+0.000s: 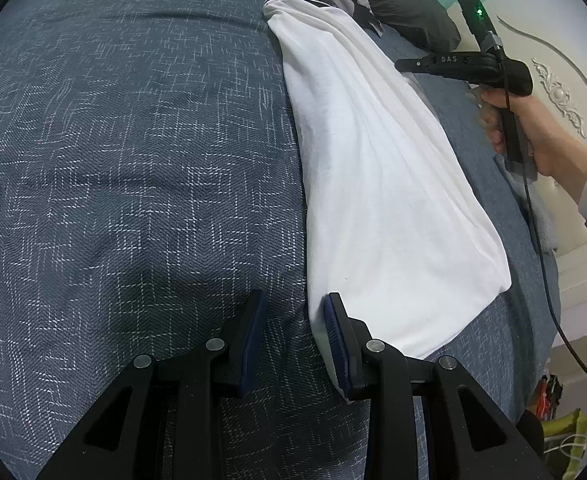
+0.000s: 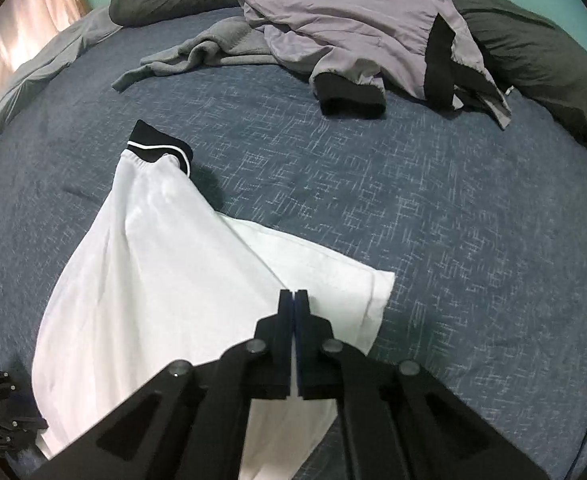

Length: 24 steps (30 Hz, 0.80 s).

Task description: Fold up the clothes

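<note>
Across the blue patterned bedspread (image 1: 133, 160) the white garment (image 1: 373, 184) lies lengthwise; your right gripper (image 2: 295, 300) is pressed together on its edge and your left gripper (image 1: 293, 320) spread, so lifting one-sided could bunch your fold.

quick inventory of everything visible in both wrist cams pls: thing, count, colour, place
white garment: 1, white with black-and-white trim at its far end, lying lengthwise on the bedspread, near edge at both grippers
bedspread: 1, dark blue with pale crosshatch, covers the bed
lilac garment: 1, pale purple with black cuffs, heaped at the far end
grey garment: 1, grey, crumpled beside the lilac one
pillows: 2, dark grey, at the head
left gripper: 1, black, open, right finger at the white garment's edge
right gripper: 1, black, shut over the white garment
hand: 1, holds the right gripper's handle
</note>
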Tool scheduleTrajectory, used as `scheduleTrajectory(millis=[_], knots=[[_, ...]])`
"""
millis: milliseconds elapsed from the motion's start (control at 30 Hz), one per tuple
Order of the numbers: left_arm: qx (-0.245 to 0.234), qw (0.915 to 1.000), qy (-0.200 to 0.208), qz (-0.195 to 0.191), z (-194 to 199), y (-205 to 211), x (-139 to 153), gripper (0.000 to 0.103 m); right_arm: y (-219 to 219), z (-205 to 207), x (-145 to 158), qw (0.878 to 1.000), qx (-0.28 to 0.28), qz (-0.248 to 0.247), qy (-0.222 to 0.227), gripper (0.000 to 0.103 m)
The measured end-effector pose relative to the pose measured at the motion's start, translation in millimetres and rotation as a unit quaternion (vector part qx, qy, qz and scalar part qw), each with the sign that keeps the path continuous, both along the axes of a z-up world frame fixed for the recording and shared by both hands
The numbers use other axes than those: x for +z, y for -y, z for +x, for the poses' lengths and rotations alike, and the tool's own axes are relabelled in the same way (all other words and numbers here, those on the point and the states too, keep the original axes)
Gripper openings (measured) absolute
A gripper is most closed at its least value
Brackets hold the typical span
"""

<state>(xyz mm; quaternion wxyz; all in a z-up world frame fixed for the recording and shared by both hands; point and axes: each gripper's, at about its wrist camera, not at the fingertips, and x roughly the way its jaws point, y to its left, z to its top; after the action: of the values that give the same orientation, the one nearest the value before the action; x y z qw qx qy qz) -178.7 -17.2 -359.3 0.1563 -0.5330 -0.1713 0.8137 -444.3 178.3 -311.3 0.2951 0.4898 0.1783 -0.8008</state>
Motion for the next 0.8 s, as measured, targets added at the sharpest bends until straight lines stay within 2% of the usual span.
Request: scheduleTrajectory(millis=[233, 333, 433, 500, 567, 667, 800], knots=[[0.0, 1.0, -0.001, -0.002, -1, -6, -1, 0.033, -19, -17, 6, 0.998, -0.055, -0.001, -0.02, 0.001], [0.0, 1.0, 0.0, -0.001, -2, -9, -2, 0.033, -24, -25, 0, 0.997, -0.077, 0.005, -0.015, 0.001], [0.0, 1.0, 0.0, -0.001, -2, -11, -3, 0.033, -22, -26, -6, 0.997, -0.076, 0.003, -0.006, 0.0], [0.0, 1.0, 0.0, 0.0, 20, 17, 2, 0.033, -22, -27, -10, 0.997, -0.078, -0.002, 0.016, 0.001], [0.002, 1.0, 0.001, 0.004, 16, 28, 4, 0.033, -22, -28, -11, 0.997, -0.079, -0.006, 0.023, 0.001], [0.003, 1.0, 0.002, 0.006, 13, 33, 6, 0.033, -23, -29, -1, 0.996, -0.092, -0.013, 0.015, 0.001], [0.004, 1.0, 0.001, 0.004, 12, 32, 7, 0.033, -26, -32, 27, 0.992, -0.122, -0.037, -0.015, 0.002]])
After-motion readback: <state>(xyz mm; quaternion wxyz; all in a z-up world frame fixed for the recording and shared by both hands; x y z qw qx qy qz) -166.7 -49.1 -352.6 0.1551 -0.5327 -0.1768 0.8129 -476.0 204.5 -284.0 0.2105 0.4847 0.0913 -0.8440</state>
